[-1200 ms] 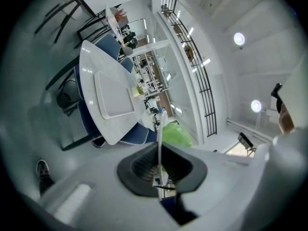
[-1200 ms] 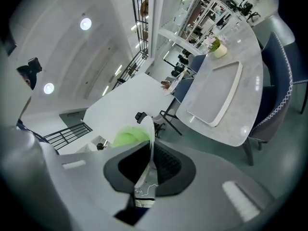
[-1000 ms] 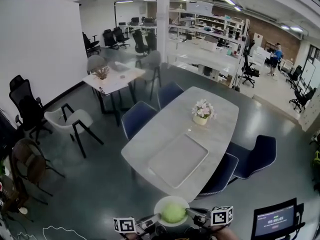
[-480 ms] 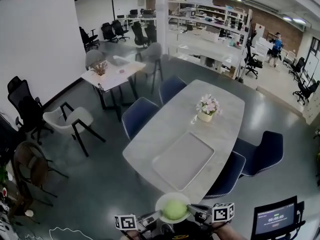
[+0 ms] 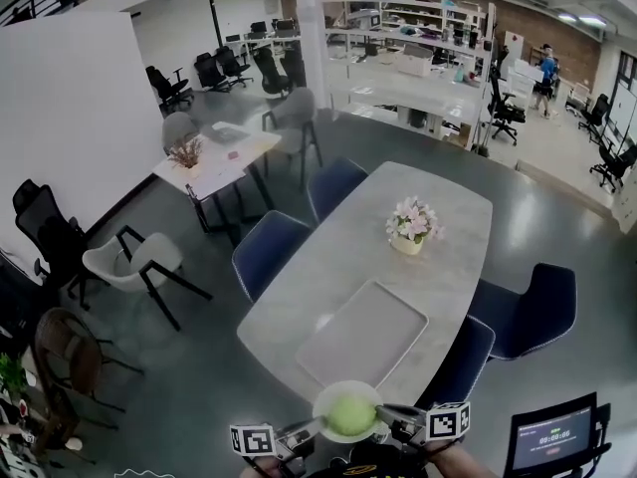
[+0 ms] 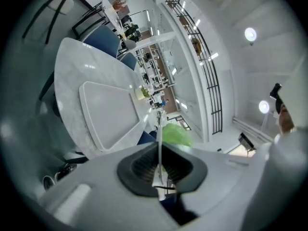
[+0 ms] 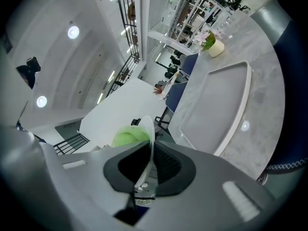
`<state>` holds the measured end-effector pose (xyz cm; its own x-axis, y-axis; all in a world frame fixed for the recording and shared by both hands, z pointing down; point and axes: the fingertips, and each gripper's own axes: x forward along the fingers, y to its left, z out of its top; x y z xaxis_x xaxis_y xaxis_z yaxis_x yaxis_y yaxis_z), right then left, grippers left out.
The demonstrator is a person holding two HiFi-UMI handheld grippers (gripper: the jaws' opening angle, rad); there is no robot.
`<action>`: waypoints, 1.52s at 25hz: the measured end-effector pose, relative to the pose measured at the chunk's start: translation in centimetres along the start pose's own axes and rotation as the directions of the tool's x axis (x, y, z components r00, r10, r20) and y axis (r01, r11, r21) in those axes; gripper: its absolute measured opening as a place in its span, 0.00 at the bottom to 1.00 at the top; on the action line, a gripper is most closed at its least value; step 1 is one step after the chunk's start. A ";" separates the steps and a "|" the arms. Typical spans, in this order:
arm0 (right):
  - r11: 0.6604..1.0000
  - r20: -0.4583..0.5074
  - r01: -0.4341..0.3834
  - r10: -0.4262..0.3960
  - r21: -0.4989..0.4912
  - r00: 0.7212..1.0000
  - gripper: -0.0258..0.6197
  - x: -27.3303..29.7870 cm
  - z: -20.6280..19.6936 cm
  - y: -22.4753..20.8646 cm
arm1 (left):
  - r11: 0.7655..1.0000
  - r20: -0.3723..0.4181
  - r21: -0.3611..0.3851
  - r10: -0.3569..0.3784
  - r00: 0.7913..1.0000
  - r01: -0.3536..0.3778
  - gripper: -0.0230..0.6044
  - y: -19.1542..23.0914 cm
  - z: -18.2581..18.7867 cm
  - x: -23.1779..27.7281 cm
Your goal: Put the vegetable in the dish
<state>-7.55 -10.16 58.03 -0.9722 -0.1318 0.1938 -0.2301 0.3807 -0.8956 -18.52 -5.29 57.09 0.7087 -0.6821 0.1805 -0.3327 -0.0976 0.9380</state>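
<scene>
Low in the head view, the vegetable (image 5: pixel 349 416) sits in the dish (image 5: pixel 343 386), which we hold up by the table's (image 5: pixel 443 267) near end. Our left gripper (image 5: pixel 311 427) pinches the dish's left rim and our right gripper (image 5: pixel 384 415) pinches its right rim. On the table lie a tray (image 5: pixel 363 335) and flowers (image 5: pixel 413 222).
</scene>
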 end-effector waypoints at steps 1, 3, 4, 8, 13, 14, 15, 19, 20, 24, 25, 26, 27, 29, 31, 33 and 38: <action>1.000 0.006 0.001 -0.001 0.005 1.000 0.09 -0.1 0.9 -0.5 | 1.000 -0.009 0.003 0.001 1.000 -0.001 0.06 0.0 0.6 0.9; 1.000 0.014 0.000 -0.001 0.017 1.000 0.09 -0.4 2.8 -1.6 | 1.000 -0.025 0.008 0.007 1.000 -0.007 0.06 0.1 1.9 2.9; 1.000 0.016 0.000 0.000 0.022 1.000 0.09 -0.6 3.6 -2.1 | 1.000 -0.033 0.011 0.012 0.999 -0.011 0.06 0.1 2.5 3.8; 0.999 0.026 0.002 -0.003 0.039 1.000 0.09 -1.6 5.4 -3.4 | 0.999 -0.070 0.026 0.027 0.997 -0.025 0.06 -0.1 3.4 6.4; 0.998 0.024 0.017 -0.018 0.059 1.000 0.09 -1.7 6.3 -4.6 | 0.999 -0.104 0.033 0.046 0.994 -0.043 0.06 0.5 4.2 7.7; 0.998 0.025 0.022 -0.023 0.062 0.999 0.09 -1.6 6.5 -4.9 | 0.999 -0.112 0.032 0.047 0.993 -0.044 0.06 0.7 4.5 8.0; 0.997 0.027 0.026 -0.028 0.066 0.999 0.09 -1.4 6.7 -5.2 | 0.999 -0.122 0.031 0.047 0.991 -0.044 0.06 1.0 4.8 8.3; 0.995 0.046 0.050 -0.054 0.085 0.997 0.09 -0.6 8.0 -6.1 | 0.999 -0.166 0.026 0.044 0.985 -0.040 0.06 1.9 6.4 9.4; 0.994 0.055 0.056 -0.061 0.091 0.997 0.09 -0.4 8.4 -6.2 | 0.999 -0.182 0.027 0.043 0.982 -0.039 0.06 2.1 6.8 9.6; 0.989 0.086 0.091 -0.102 0.116 0.991 0.09 0.6 8.7 -6.7 | 0.999 -0.246 0.033 0.039 0.968 -0.032 0.05 3.2 8.3 10.0; 0.987 0.094 0.100 -0.112 0.123 0.989 0.09 0.8 8.8 -7.0 | 0.999 -0.259 0.036 0.038 0.965 -0.030 0.05 3.5 8.7 10.2; 0.986 0.102 0.108 -0.122 0.128 0.987 0.09 1.0 9.0 -7.2 | 0.999 -0.270 0.040 0.036 0.962 -0.026 0.05 3.9 9.1 10.4; 0.985 0.111 0.116 -0.131 0.128 0.985 0.09 1.3 9.3 -7.6 | 0.999 -0.279 0.042 0.034 0.960 -0.023 0.05 4.3 9.6 10.7; 0.983 0.125 0.137 -0.152 0.120 0.980 0.09 1.9 9.8 -8.1 | 0.999 -0.293 0.036 0.030 0.956 -0.020 0.05 5.0 10.4 11.0; 0.980 0.134 0.158 -0.175 0.123 0.975 0.09 2.5 9.6 -8.4 | 1.000 -0.309 0.021 0.026 0.951 -0.020 0.05 5.7 10.7 11.0; 0.975 0.139 0.171 -0.190 0.140 0.972 0.09 3.1 9.3 -8.8 | 1.000 -0.328 0.015 0.026 0.944 -0.022 0.05 6.4 10.9 10.8; 0.966 0.139 0.189 -0.215 0.175 0.967 0.09 4.1 9.3 -10.4 | 0.999 -0.383 0.035 0.036 0.923 -0.024 0.05 8.0 11.8 11.6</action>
<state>-8.74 -23.16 64.46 -0.8843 -0.3364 0.3239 -0.3987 0.1825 -0.8988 -20.31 -22.60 63.23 0.8804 -0.3556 0.3136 -0.3714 -0.1062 0.9224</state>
